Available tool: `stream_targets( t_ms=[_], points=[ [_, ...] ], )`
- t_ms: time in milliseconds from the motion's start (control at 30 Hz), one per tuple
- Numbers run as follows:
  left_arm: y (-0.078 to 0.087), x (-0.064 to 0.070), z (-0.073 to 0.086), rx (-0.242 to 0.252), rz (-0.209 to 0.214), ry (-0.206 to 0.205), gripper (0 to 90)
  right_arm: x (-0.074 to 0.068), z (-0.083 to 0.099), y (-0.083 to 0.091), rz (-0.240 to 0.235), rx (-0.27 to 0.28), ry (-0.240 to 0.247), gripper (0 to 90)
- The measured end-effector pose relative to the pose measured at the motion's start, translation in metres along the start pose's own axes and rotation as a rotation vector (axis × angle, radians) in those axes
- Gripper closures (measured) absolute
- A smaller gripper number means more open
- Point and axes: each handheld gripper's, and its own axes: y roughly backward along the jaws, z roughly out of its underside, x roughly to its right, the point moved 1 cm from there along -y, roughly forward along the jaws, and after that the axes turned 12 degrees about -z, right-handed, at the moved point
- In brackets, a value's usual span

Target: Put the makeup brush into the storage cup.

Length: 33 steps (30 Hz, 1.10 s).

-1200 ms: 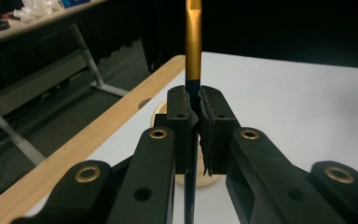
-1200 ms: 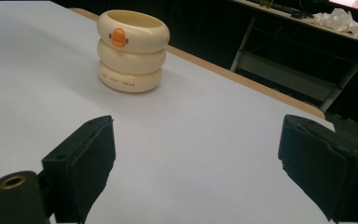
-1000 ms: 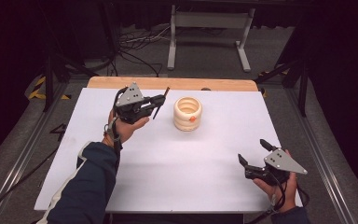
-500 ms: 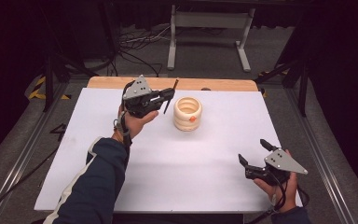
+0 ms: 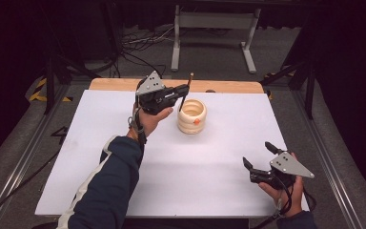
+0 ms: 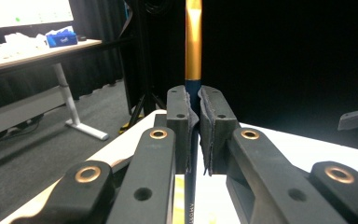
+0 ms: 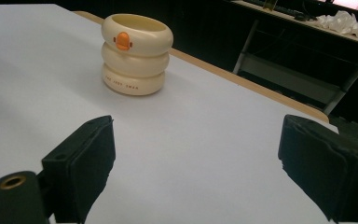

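A cream ring-stacked cup (image 5: 192, 116) with an orange mark stands at the back middle of the white table (image 5: 100, 143). My left gripper (image 5: 185, 90) hovers just left of the cup, shut on a thin dark-blue pen (image 5: 189, 80) with a gold upper section. The pen stands nearly upright, its lower end beside the cup's rim. In the left gripper view the pads (image 6: 213, 126) of the left gripper (image 6: 194, 109) squeeze the pen (image 6: 193, 42). My right gripper (image 5: 257, 153) rests open near the front right corner. Its view shows the right gripper (image 7: 198, 144) wide apart, with the cup (image 7: 136, 53) farther off.
A wooden strip (image 5: 228, 86) runs along the table's far edge. Beyond it stand a metal desk frame (image 5: 213, 21) and cables on the grey floor. Bare white sheet lies between the cup and the right gripper.
My left gripper has carried the pen to the right, closer to the cup, and the pen now stands more upright. The right gripper has stayed where it was.
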Motion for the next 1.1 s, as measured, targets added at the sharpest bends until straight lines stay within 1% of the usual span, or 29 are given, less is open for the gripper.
stream_targets(
  t_ms=[33,100,233,267,300,333,433,467,533,567,633,700,733,900,967,1000,1067,1100],
  points=[
    [-0.001,0.000,0.000,0.000,0.009,0.009,82.9,0.000,0.000,0.000,0.000,0.000,0.000,11.7],
    [-0.004,0.000,0.000,0.002,0.008,0.007,83.0,0.000,0.000,0.000,0.000,0.000,-0.003,11.7],
    [-0.011,0.002,-0.001,0.012,0.015,0.022,83.0,0.000,0.000,0.000,-0.002,0.001,-0.002,11.7],
    [-0.012,0.001,-0.001,0.016,0.017,0.018,82.9,0.000,0.000,0.000,-0.002,0.001,0.000,11.7],
    [-0.013,0.002,-0.001,0.018,0.027,0.030,82.9,0.000,0.000,0.000,-0.001,0.001,0.000,11.7],
    [-0.014,0.002,-0.001,0.027,0.024,0.032,82.9,0.000,0.000,0.000,-0.001,0.000,-0.001,11.7],
    [-0.018,0.002,-0.001,0.028,0.028,0.038,83.0,0.000,0.000,0.001,0.001,0.004,0.000,11.7],
    [-0.020,0.002,0.000,0.031,0.031,0.046,82.9,0.000,0.000,0.001,0.000,0.004,0.000,11.7],
    [-0.022,0.002,0.000,0.029,0.031,0.046,82.9,0.000,0.000,0.001,-0.001,0.003,0.001,11.7],
    [-0.025,0.001,0.002,0.033,0.039,0.056,82.9,0.000,0.000,0.000,-0.002,0.001,0.004,11.7],
    [-0.028,0.001,0.004,0.028,0.038,0.067,82.9,0.000,0.000,0.000,-0.003,0.000,0.003,11.7],
    [-0.032,0.000,0.007,0.029,0.039,0.064,82.9,0.000,0.000,0.000,-0.004,0.001,0.001,11.8],
    [-0.033,0.000,0.008,0.023,0.043,0.069,82.9,0.000,0.000,0.000,-0.004,0.001,0.001,11.8],
    [-0.041,-0.003,0.012,0.014,0.036,0.065,82.9,0.001,0.000,0.001,-0.001,0.003,0.000,11.9],
    [-0.043,-0.004,0.013,0.015,0.029,0.070,82.9,0.001,0.000,0.001,0.000,0.006,0.004,11.9],
    [-0.045,-0.004,0.013,0.006,0.033,0.074,82.9,0.001,0.000,0.001,0.000,0.006,0.002,11.8],
    [-0.048,-0.005,0.014,0.009,0.028,0.068,82.9,0.001,0.000,0.001,-0.001,0.008,0.001,11.9],
    [-0.049,-0.005,0.015,0.002,0.030,0.075,82.9,0.001,0.000,0.001,-0.001,0.007,0.003,11.9]
  ],
)
